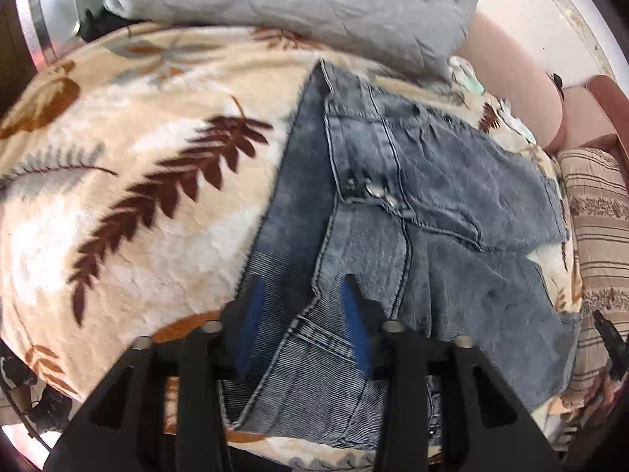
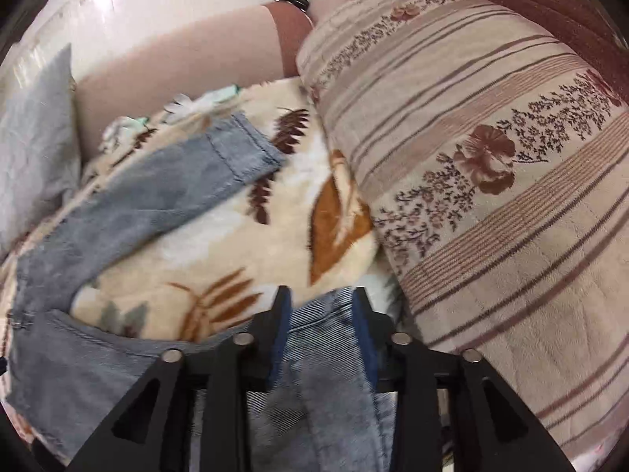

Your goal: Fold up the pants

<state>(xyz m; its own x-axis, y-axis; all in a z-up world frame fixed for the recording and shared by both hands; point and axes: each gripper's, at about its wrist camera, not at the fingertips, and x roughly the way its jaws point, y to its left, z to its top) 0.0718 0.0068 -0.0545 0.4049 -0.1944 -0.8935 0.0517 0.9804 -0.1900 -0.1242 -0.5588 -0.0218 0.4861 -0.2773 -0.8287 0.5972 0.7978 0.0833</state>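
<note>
Faded blue jeans (image 1: 432, 181) lie spread on a cream blanket (image 1: 149, 126) printed with brown leaves, their waistband and metal buttons (image 1: 373, 192) near the middle of the left wrist view. My left gripper (image 1: 300, 287) hovers over the near denim edge, its blue pads apart, with a fold of denim lying loosely between them. In the right wrist view one pant leg (image 2: 165, 196) runs up to its hem (image 2: 251, 145). My right gripper (image 2: 321, 291) straddles the other leg's end (image 2: 322, 354), its jaws apart and the cloth slack between the pads.
A grey pillow (image 1: 314, 11) lies at the far edge of the blanket. A striped, flowered bolster (image 2: 491, 181) borders the blanket on the right. A pink headboard cushion (image 2: 177, 59) and white wall stand behind. Small white-green cloth bits (image 2: 181, 106) lie near the hem.
</note>
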